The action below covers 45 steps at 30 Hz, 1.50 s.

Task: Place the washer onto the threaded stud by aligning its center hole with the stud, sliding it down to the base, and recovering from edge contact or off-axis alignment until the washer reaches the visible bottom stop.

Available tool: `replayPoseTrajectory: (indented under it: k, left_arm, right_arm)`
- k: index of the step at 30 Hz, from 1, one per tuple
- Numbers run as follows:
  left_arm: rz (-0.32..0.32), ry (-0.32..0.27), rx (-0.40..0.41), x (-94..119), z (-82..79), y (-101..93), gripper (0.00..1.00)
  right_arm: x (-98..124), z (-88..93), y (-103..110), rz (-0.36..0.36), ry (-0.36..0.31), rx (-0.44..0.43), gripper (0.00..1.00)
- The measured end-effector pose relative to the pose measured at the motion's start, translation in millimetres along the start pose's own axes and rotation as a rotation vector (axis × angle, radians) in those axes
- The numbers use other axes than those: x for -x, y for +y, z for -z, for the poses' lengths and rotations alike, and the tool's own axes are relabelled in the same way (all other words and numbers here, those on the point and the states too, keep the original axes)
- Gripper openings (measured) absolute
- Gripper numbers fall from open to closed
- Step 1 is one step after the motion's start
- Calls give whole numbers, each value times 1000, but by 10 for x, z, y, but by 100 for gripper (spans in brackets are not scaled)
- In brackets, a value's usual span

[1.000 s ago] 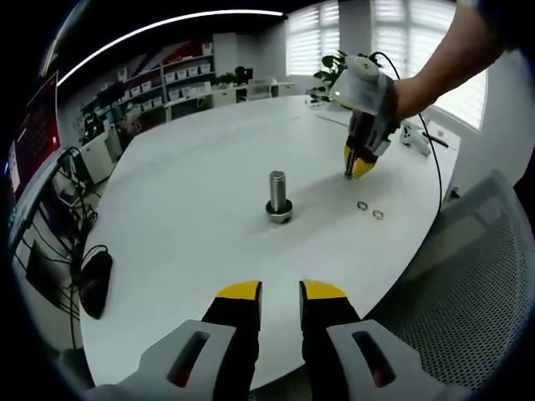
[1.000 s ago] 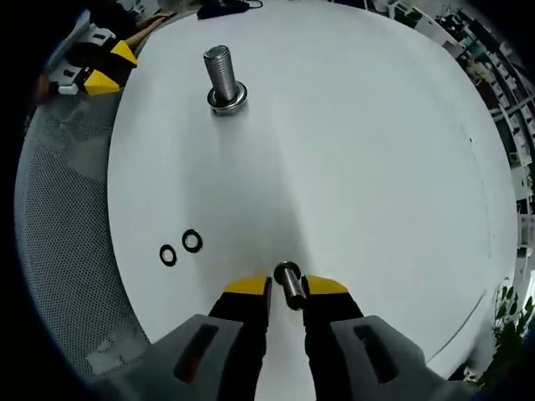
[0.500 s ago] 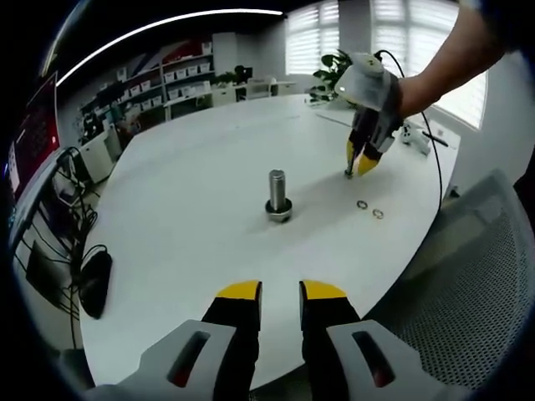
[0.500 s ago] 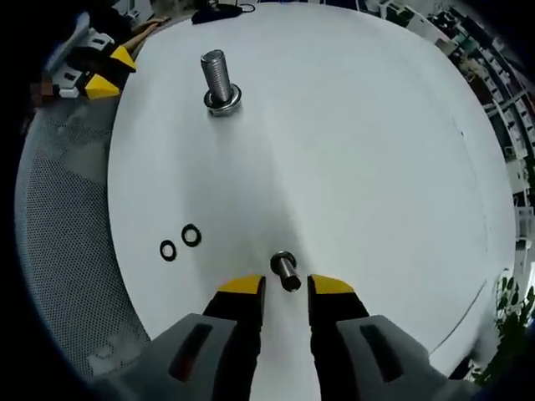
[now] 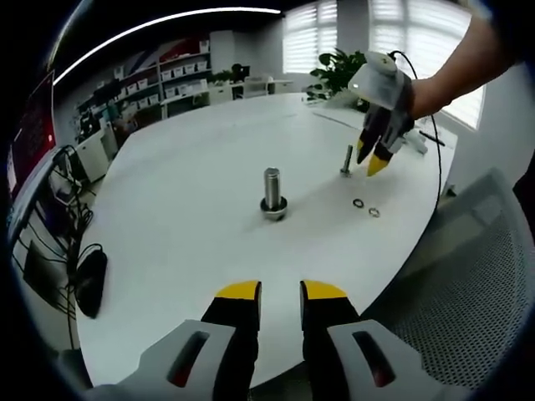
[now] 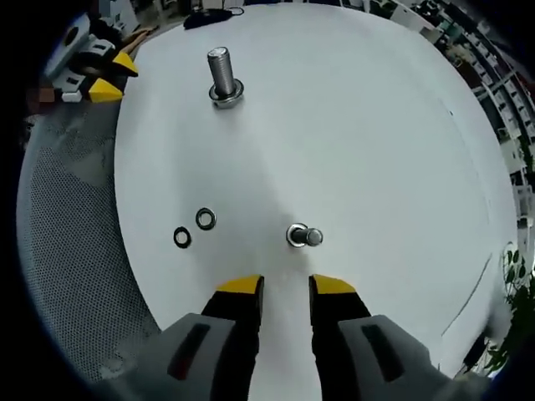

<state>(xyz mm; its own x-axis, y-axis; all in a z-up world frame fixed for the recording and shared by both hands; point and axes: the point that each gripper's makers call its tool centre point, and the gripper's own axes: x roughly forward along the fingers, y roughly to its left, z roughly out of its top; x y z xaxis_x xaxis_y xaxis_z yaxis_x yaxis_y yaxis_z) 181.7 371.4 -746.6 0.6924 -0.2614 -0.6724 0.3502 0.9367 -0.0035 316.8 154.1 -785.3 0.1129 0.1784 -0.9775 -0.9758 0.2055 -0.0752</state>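
Lying left of right gripper (image 6: 281, 288), two washers (image 6: 194, 228)

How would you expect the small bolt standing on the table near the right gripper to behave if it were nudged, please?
The small bolt stands upright on a narrow base, so a sideways nudge would probably tip it. Being round, it would likely roll on the smooth white table. It looks metal, so probably rigid.

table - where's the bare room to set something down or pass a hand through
The widest free patch on the table lies beyond the small stud, toward the far rim. Another lies between the big stud and the mouse. It is crowded at the near edge, where two washers lie beside the small stud in front of the right gripper.
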Motion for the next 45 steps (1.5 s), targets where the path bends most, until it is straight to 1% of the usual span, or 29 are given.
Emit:
replayPoseTrajectory:
  k: [5, 14, 18, 25, 29, 31, 38, 43, 45]
  left_arm:
    - [-2, -7, 2, 6, -4, 2, 16]
    - [-5, -7, -3, 14, -1, 12, 16]
    - [-6, 0, 0, 12, 11, 11, 16]
    - [-5, -7, -2, 20, 0, 6, 16]
    - [-3, -11, -1, 24, -8, 1, 16]
    - [-3, -10, -2, 24, -6, 1, 16]
    - [-3, -13, -2, 27, -10, 2, 16]
    - [-3, -12, -2, 27, -9, 2, 16]
    - [-2, -12, -1, 27, -9, 1, 16]
  right_arm:
    - [-39, 19, 171, -15, 2, -4, 24]
    - [-66, -82, 457, -45, -20, 5, 25]
    - [-61, -130, 542, -55, -33, 17, 25]
    - [-63, -191, 649, -80, -50, 24, 26]
    - [-81, -224, 733, -98, -70, 6, 27]
    - [-87, -238, 788, -101, -71, 14, 27]
    - [-138, -247, 856, -99, -58, 41, 26]
    - [-139, -256, 829, -84, -52, 61, 24]
    - [-150, -259, 836, -82, -48, 96, 24]
